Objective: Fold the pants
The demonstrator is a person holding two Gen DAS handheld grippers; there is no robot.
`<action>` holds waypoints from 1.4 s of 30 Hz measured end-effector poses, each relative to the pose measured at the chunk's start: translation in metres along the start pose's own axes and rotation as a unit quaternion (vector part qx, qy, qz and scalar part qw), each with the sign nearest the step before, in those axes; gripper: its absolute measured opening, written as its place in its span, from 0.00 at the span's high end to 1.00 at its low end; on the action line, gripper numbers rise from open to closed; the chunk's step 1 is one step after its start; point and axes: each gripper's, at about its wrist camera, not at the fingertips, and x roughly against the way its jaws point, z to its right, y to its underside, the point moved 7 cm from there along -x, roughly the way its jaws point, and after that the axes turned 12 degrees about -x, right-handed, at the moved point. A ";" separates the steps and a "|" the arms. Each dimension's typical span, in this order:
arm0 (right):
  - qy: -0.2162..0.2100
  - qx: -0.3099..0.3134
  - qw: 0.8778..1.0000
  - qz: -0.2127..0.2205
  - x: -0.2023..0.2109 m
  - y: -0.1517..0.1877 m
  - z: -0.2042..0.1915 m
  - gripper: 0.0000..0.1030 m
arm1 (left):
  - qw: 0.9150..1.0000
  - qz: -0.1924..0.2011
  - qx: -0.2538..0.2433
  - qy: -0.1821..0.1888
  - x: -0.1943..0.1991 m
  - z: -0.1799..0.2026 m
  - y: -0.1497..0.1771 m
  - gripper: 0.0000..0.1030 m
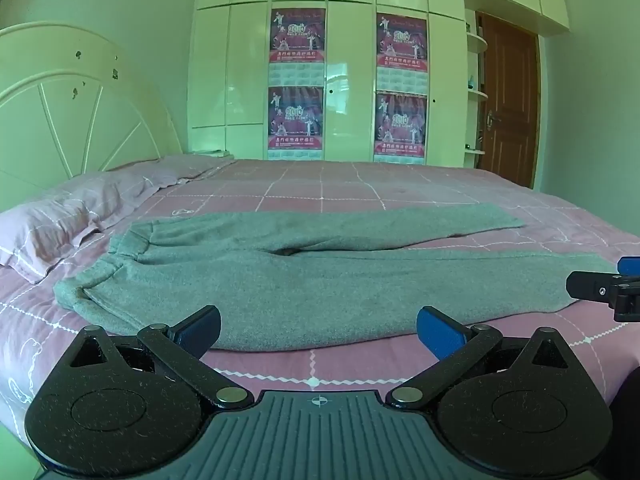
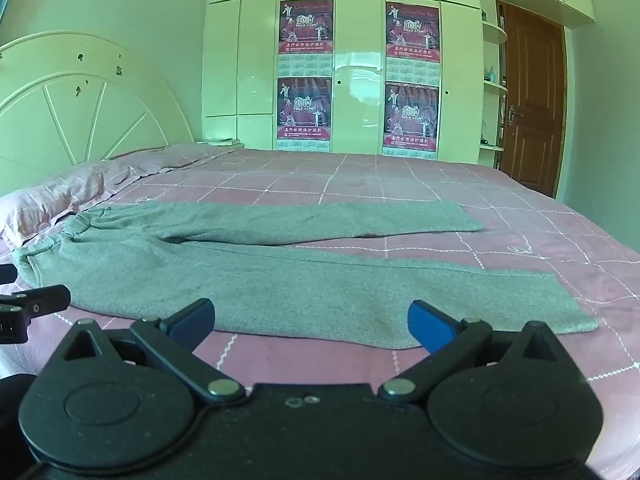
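**Nothing folded yet: pants flat, both tools empty**

Nearest to us in the left wrist view, the left black hand-held gripper with blue pads (image 1: 318, 330) has its jaws spread wide, nothing between them, poised just short of the near edge of the cloth. We find the right black hand-held gripper with blue pads (image 2: 311, 325) in the same condition in its own view: spread, empty, hovering at the near edge. Each tool also shows at the margin of the other's picture.

Beyond them, the grey fleece pants (image 1: 280, 276) lie fully spread on the bed with the pink checked sheet (image 1: 400, 188). Their waistband sits at the left, near the pink pillow (image 1: 52, 224); the two legs run to the right, the far leg apart from the near one, with a strip of sheet between them toward the cuffs.

We judge the task to be at its start. No fold is visible: the legs are not laid one on the other, and the length has not been doubled. All of that remains, beginning, we think, with a grasp along the near leg.
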 end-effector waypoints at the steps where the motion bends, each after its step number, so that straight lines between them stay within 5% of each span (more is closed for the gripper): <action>1: -0.001 0.000 1.000 0.000 0.003 0.000 0.001 0.06 | 1.000 0.000 0.000 0.000 0.000 0.000 0.000 0.00; 42: 0.000 -0.001 1.000 -0.003 -0.003 0.001 -0.001 0.06 | 1.000 -0.005 -0.001 0.001 -0.001 0.004 0.001 0.00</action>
